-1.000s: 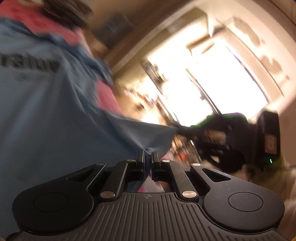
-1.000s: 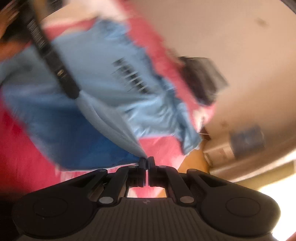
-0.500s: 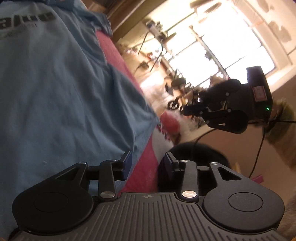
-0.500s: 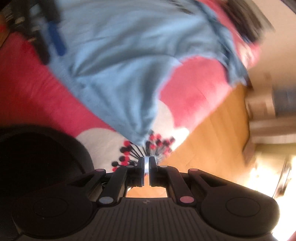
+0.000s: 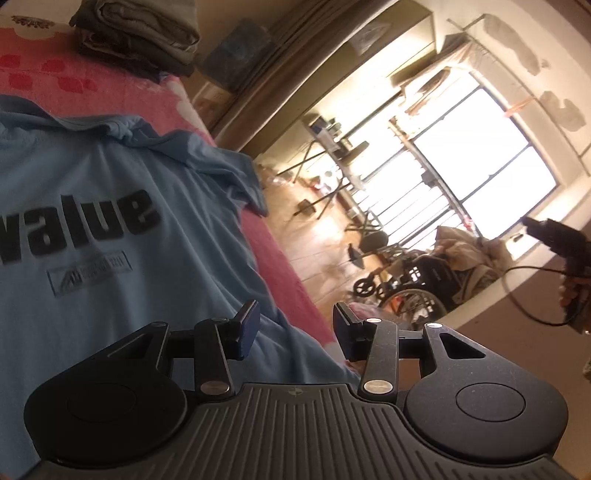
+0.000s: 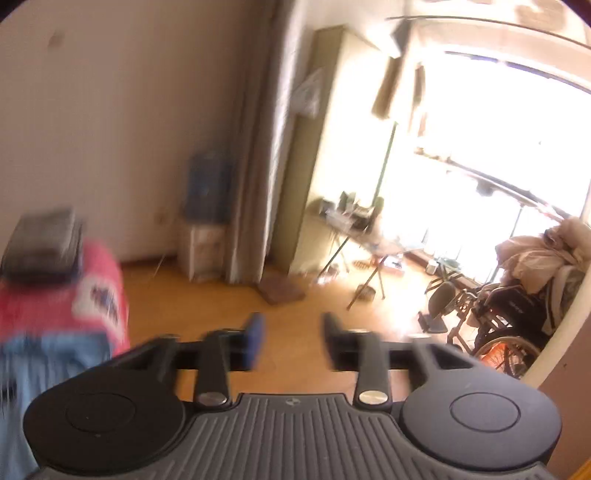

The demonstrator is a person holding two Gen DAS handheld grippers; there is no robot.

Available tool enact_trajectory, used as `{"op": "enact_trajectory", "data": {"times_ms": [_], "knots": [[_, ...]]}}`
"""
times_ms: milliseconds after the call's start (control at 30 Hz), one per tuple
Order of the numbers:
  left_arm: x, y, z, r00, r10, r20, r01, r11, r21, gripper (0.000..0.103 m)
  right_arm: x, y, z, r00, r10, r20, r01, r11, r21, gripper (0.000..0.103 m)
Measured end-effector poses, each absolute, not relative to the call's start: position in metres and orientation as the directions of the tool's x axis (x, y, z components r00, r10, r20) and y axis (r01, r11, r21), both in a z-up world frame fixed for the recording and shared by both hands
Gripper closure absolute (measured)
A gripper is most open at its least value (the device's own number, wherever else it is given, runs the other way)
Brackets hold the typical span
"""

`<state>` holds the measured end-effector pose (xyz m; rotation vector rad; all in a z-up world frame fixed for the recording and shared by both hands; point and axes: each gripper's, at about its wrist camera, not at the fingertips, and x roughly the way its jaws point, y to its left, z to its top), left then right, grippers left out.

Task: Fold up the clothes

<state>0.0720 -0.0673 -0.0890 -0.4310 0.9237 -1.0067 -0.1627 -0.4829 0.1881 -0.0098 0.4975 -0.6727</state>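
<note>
One light blue shirt (image 5: 110, 236) lies spread on the pink bedcover (image 5: 273, 258), its printed side up. One stack of folded clothes (image 5: 136, 33) sits at the far end of the bed. Both grippers have just been opening: the left gripper (image 5: 293, 326) and the right gripper (image 6: 291, 339) each stand with jaws spread and nothing between them. One wheelchair (image 6: 502, 325) stands by the window.

blue shirt (image 5: 92, 258) cut off left, folded pile (image 6: 42, 243) blurred
</note>
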Motion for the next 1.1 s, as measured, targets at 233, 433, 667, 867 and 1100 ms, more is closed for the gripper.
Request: {"op": "enact_trajectory", "data": {"times_ms": [233, 433, 667, 867, 1100], "knots": [[0.088, -0.100, -0.083, 0.145, -0.775, -0.616, 0.591, 0.567, -0.574, 0.059, -0.134, -0.483, 0.187, 0.691, -0.534, -0.487, 0.502, 0.839, -0.209, 0.053], [0.074, -0.164, -0.087, 0.160, -0.737, -0.657, 0.670, 0.569, -0.477, 0.059, -0.153, -0.489, 0.157, 0.878, -0.387, -0.282, 0.374, 0.922, -0.101, 0.049], [0.047, -0.196, -0.069, 0.231, -0.628, -0.743, 0.697, 0.640, -0.324, 0.059, -0.171, -0.520, 0.072, 0.945, 0.194, -0.263, -0.065, 0.900, 0.430, 0.032], [0.031, -0.213, -0.063, 0.274, -0.509, -0.816, 0.724, 0.668, -0.173, 0.059, -0.142, -0.492, -0.057, 0.598, 0.470, -0.650, -0.082, 0.842, 0.534, 0.057], [0.040, -0.217, -0.083, 0.422, -0.463, -0.780, 0.629, 0.769, -0.116, 0.060, -0.118, -0.473, -0.119, 0.567, 0.439, -0.697, -0.119, 0.881, 0.458, 0.076]]}}
